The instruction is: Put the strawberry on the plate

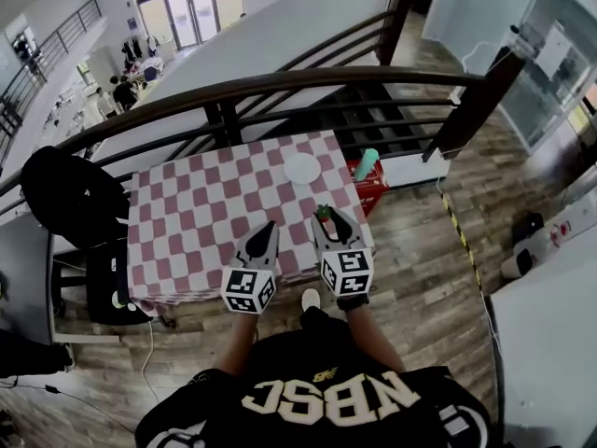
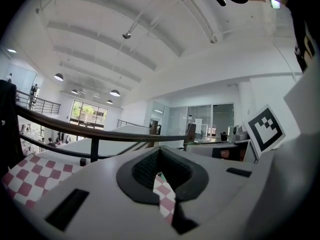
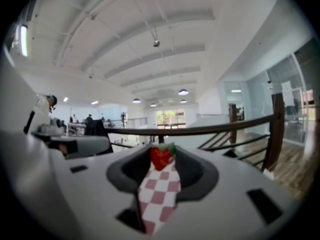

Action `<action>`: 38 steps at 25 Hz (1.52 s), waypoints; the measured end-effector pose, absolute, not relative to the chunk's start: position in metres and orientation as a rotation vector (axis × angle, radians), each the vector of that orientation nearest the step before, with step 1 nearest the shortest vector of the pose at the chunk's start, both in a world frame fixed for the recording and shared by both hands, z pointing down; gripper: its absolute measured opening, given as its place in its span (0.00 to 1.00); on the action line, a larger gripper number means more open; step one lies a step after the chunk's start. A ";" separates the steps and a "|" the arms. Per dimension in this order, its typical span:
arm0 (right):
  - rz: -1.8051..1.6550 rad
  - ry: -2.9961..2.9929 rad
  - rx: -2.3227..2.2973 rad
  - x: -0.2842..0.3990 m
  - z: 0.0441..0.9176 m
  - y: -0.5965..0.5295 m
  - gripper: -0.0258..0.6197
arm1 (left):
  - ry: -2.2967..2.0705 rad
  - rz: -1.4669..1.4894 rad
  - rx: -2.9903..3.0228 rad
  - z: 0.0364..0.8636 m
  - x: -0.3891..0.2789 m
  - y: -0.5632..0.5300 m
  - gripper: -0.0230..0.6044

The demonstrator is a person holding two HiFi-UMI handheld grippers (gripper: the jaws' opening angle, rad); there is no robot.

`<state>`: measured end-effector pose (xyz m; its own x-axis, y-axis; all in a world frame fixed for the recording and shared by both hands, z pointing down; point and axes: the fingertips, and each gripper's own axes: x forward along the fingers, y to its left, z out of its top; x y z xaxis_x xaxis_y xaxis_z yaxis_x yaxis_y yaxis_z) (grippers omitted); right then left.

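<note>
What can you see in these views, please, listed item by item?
table: one, red-and-white checked cloth, in front of the person.
plate: one, white, far right part of the table.
strawberry: one, red with green top, between the right gripper's jaw tips.
crate: one, red, on the floor right of the table.
container: one, teal, at the crate.
chair: one, black, left of the table.
railing: one, dark, beyond the table.
left gripper: one, grey, jaws together, empty, above the near table edge.
right gripper: one, grey, closed on the strawberry.

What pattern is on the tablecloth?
Red-and-white checks. The tablecloth shows best in the head view.
</note>
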<state>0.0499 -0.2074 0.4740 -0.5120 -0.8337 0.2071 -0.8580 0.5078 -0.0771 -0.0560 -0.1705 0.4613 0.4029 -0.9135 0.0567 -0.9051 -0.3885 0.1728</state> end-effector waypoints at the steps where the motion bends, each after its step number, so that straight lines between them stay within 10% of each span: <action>1: 0.253 -2.615 1.465 0.051 0.470 -0.222 0.28 | -1.640 -0.070 2.479 0.457 -0.055 -0.184 0.05; 38: 0.553 -2.272 1.270 -0.011 0.657 -0.462 0.28 | -1.514 0.237 2.188 0.609 -0.128 -0.408 0.05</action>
